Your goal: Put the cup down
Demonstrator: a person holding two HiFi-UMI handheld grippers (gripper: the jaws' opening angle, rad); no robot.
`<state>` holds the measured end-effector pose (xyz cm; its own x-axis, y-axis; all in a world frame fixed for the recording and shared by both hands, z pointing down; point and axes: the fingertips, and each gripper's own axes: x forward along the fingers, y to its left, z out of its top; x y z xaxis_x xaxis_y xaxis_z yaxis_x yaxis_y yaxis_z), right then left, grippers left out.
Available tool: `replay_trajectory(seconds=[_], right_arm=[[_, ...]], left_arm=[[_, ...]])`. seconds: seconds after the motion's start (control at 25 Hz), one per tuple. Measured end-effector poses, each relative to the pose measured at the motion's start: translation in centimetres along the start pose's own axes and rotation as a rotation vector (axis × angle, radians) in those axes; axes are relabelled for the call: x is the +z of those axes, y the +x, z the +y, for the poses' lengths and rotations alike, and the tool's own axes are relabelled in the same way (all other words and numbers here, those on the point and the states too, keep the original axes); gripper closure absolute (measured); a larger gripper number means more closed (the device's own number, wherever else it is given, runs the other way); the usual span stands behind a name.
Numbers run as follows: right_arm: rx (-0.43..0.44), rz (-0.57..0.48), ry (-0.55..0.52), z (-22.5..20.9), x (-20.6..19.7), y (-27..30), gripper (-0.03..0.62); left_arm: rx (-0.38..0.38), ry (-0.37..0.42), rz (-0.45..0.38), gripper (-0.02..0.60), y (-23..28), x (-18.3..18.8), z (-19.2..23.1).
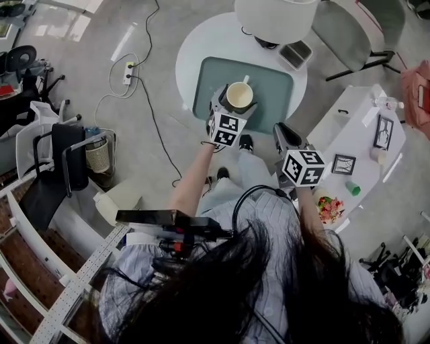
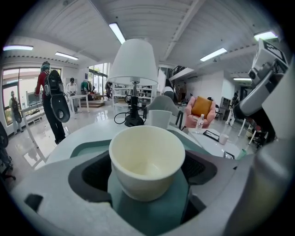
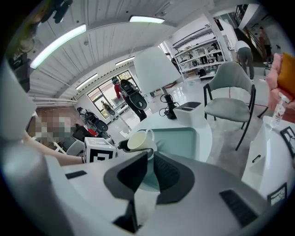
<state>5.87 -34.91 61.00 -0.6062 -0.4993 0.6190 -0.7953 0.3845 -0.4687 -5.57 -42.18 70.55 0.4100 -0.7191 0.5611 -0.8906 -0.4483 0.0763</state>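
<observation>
One cup (image 2: 147, 154) clamped between left gripper (image 2: 146, 177) jaws over green mat (image 1: 274, 84); right gripper (image 3: 150, 161) parted, empty.

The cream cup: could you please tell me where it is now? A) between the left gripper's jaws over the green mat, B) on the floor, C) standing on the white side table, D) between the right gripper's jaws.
A: the cream cup sits between the left gripper's pads, above the green mat.

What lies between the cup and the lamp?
Only bare mat and table separate cup from lamp, per the head view.
</observation>
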Motion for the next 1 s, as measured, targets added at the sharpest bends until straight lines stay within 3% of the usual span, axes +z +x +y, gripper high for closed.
replay_trajectory(seconds=[0.4,0.84,1.0], right_arm=[[0.023,-0.027,-0.018,2.1,-0.1,-0.1,0.536],[0.041,-0.082,-0.037,5.7,-0.2,-1.0,0.536],[0.053,-0.114,-0.044,7.8,-0.1,-1.4,0.536]], left_arm=[[0.016,0.022,0.023,0.123,-4.5,-0.9,0.0],[0.018,0.021,-0.057,0.124,-10.8,2.3,-0.6],[-0.015,0.031,-0.098,0.124,-14.0,4.1,-1.4]])
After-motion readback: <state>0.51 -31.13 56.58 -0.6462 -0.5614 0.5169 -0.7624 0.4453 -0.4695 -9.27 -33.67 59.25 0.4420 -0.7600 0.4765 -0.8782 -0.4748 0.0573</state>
